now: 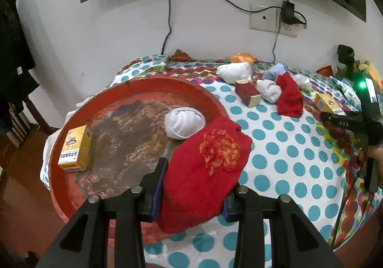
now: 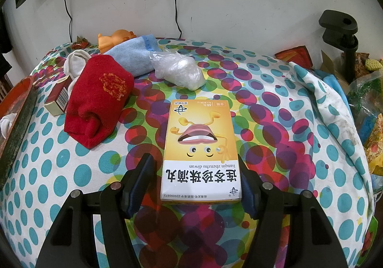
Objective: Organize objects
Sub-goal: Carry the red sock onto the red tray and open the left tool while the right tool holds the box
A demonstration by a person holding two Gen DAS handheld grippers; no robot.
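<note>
My left gripper is shut on a red rolled sock with an orange pattern. It hangs over the near right rim of a round red tray. In the tray lie a yellow box and a white rolled sock. My right gripper is open around a second yellow box, which lies flat on the dotted cloth. Its right finger is against the box edge; a small gap shows at the left finger. The right gripper also shows at the right edge of the left wrist view.
On the dotted cloth behind lie a second red sock, a dark red box, a blue sock, a white sock, a plastic bundle and an orange toy. A black clamp and clutter stand at the right; wall cables hang behind.
</note>
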